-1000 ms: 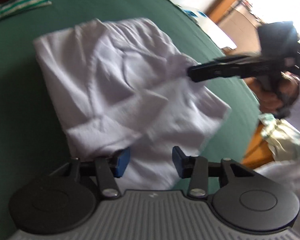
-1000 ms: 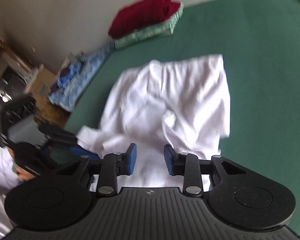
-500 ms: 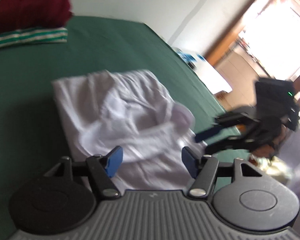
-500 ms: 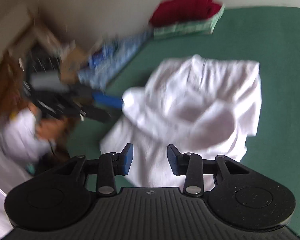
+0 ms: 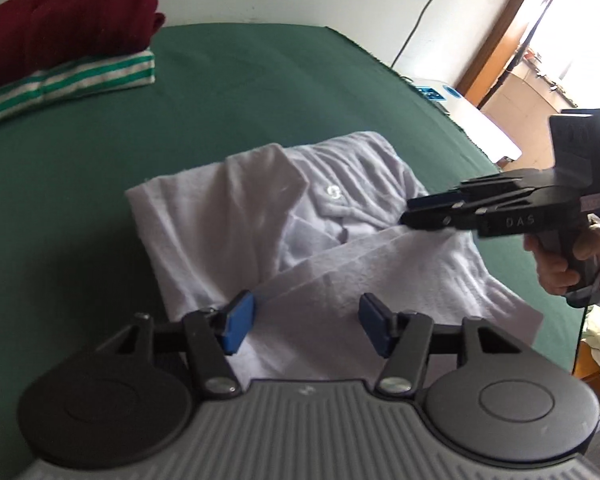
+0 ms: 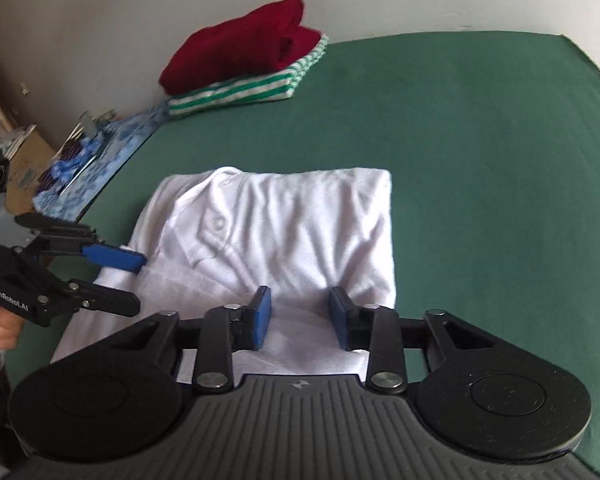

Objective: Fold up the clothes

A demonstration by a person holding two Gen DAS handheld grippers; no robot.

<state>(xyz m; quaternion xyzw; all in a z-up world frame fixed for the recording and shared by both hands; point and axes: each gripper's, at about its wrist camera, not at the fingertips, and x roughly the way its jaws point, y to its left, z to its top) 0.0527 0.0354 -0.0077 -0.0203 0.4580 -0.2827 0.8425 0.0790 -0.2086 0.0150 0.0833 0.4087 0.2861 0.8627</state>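
**White shirt on the green table, both claws hovering at its near edge**

One white shirt [image 6: 284, 240] lies partly folded on the green table [image 6: 480, 152], collar and buttons facing up, a flap of its cloth laid across the lower half. It sits at the near side of the table, right in front of both claws.

The left claw [image 5: 306, 322] hangs over the shirt's near left part. Its two blue pads [image 5: 236, 320] stand well apart and are closing a little; only shirt cloth shows below the gap, and neither pad presses on it.

The right claw [image 6: 300, 316] hangs over the near right part of the shirt. Its pads stand closer together and are closing too. The white cloth shows between them, but the pads do not pinch it, so far as I can see.

A hand [image 5: 560, 260] shows on the right claw's grip.

At the far corner of the table there is one pile of two folded things: a dark red garment [image 6: 240, 60] on top of a green-and-white striped one [image 6: 244, 94]. Beside the table's left edge lies one blue patterned cloth [image 6: 100, 160].
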